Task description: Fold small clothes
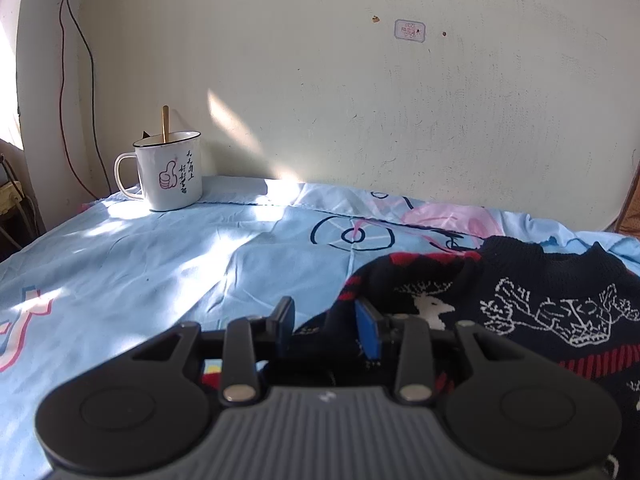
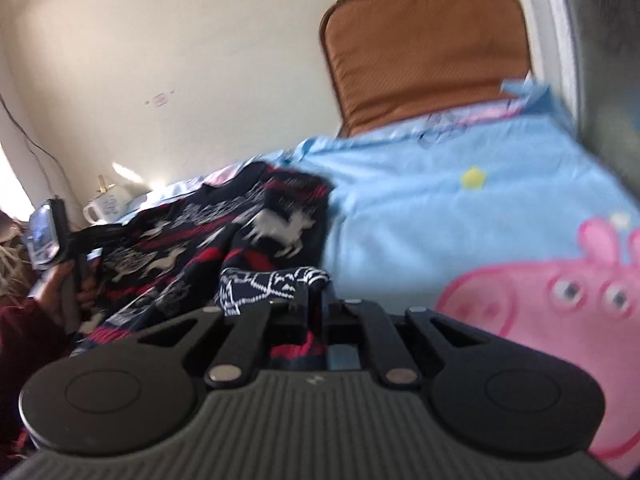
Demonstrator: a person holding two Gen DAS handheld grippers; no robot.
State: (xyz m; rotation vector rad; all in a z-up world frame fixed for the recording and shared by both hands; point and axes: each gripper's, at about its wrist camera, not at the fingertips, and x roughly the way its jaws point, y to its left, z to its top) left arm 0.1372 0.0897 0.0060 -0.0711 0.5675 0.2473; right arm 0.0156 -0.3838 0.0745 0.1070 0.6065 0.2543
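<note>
Navy knit, one sweater [image 1: 520, 300], lay on the light blue bedsheet [image 1: 160, 264] in the left wrist view. Its collar opening faced the far wall [image 1: 320, 80], so the long axis ran roughly from the camera toward the wall, with the body trailing to the right. White reindeer and line motifs and red bands showed on the knit. The left gripper [image 1: 326, 326] stood partly parted, its blue pads apart, with a dark hump of the sweater's edge lying between the fingers; the pads did not appear to press it. One white enamel mug [image 1: 170, 172] stood upright near the far left corner of the sheet, well apart from the sweater. It held one slim gold-coloured stick [image 1: 165, 124] leaning on the rim; any liquid inside could not be seen. Two thin cords [image 1: 76, 40] hung down the wall at left.

The right wrist view was blurred. The same sweater [image 2: 224, 236] lay left of centre on the sheet [image 2: 440, 220], which carried a pink cartoon pig print [image 2: 560, 300]. The right gripper [image 2: 316, 296] was clenched, fingers together on a fold of the navy knit with white lines, lifted just above the rest of the garment. At far left a hand [image 2: 66, 284] held the other gripper's handle. The mug [image 2: 108, 208] appeared small behind it. One brown cushioned headboard [image 2: 424, 56] stood at the far end.
</note>
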